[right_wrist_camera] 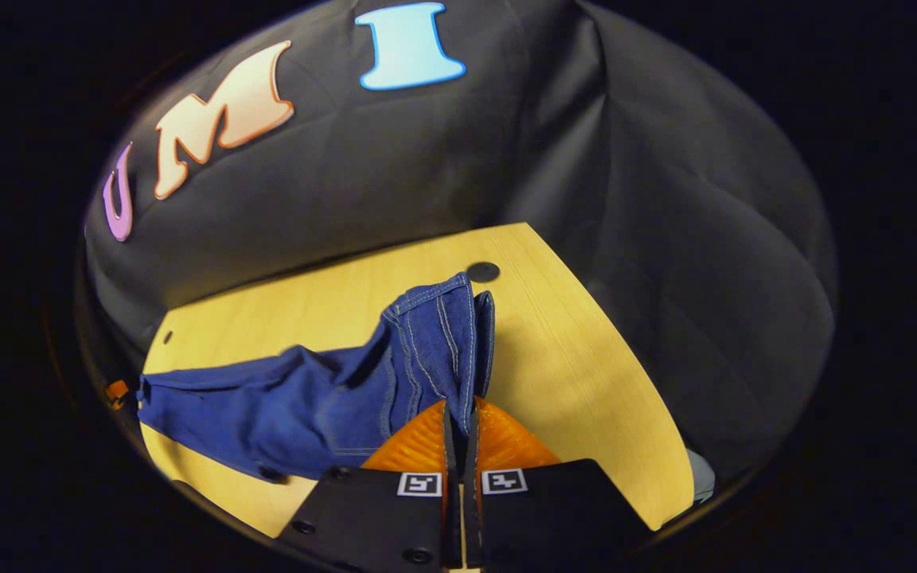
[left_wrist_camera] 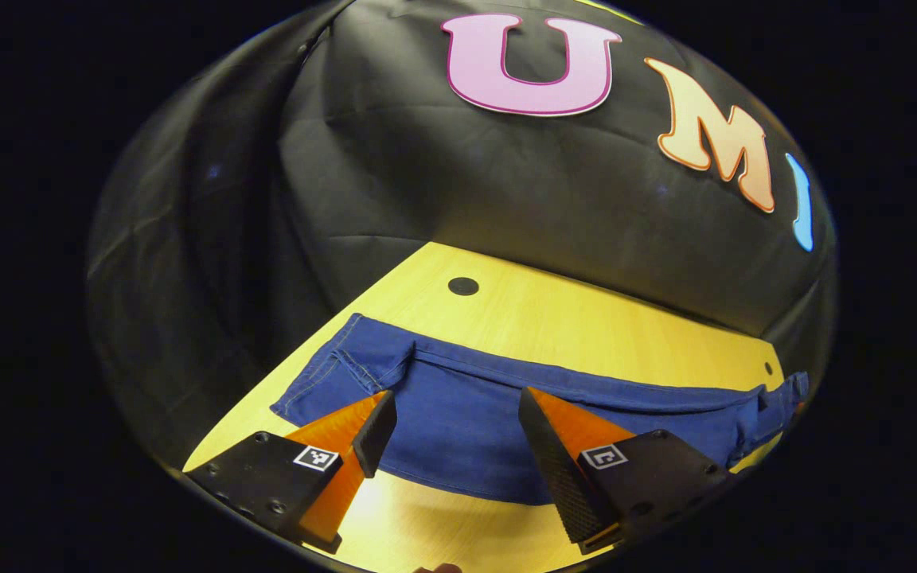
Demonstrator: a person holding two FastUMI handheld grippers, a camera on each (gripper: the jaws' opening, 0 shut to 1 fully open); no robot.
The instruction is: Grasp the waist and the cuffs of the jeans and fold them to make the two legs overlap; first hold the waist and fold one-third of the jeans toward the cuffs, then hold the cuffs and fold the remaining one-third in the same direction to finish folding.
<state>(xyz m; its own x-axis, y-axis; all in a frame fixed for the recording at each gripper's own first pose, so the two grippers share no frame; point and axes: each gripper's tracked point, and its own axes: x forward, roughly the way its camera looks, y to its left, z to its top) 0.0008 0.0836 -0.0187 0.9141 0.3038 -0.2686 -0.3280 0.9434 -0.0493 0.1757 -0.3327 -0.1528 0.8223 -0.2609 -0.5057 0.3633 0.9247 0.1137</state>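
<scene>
Right hand-held gripper (right_wrist_camera: 458, 418): jaws nearly together, clamped on the jeans (right_wrist_camera: 323, 398) at a stitched end. Looks like a hem or a band, can't say if waist or cuff. That end is pulled up off the desk (right_wrist_camera: 578, 358) and stands bunched in front of the fingers.

Left hand-held gripper (left_wrist_camera: 455, 426): jaws wide apart, holding nothing, poised over the middle of the denim. Can't tell if the tips touch the cloth.

Jeans in the left gripper view (left_wrist_camera: 466, 398): a long flat strip across the desk (left_wrist_camera: 570, 318), the stitched left end near the desk edge, the far end running out to the right. Legs look already stacked, judging by the single narrow strip. No thirds-fold visible.

Step, as I read it: start of a thirds fold, right side has its end, left side not yet gripping.

Next move needs:
- left to close on the same end, or pin the middle as a fold line
- carry the lifted end over the strip, edges kept square
- watch for layers slipping apart, only one corner is held

Round dark cap (left_wrist_camera: 463, 286) in the desk behind the jeans, well clear.
</scene>
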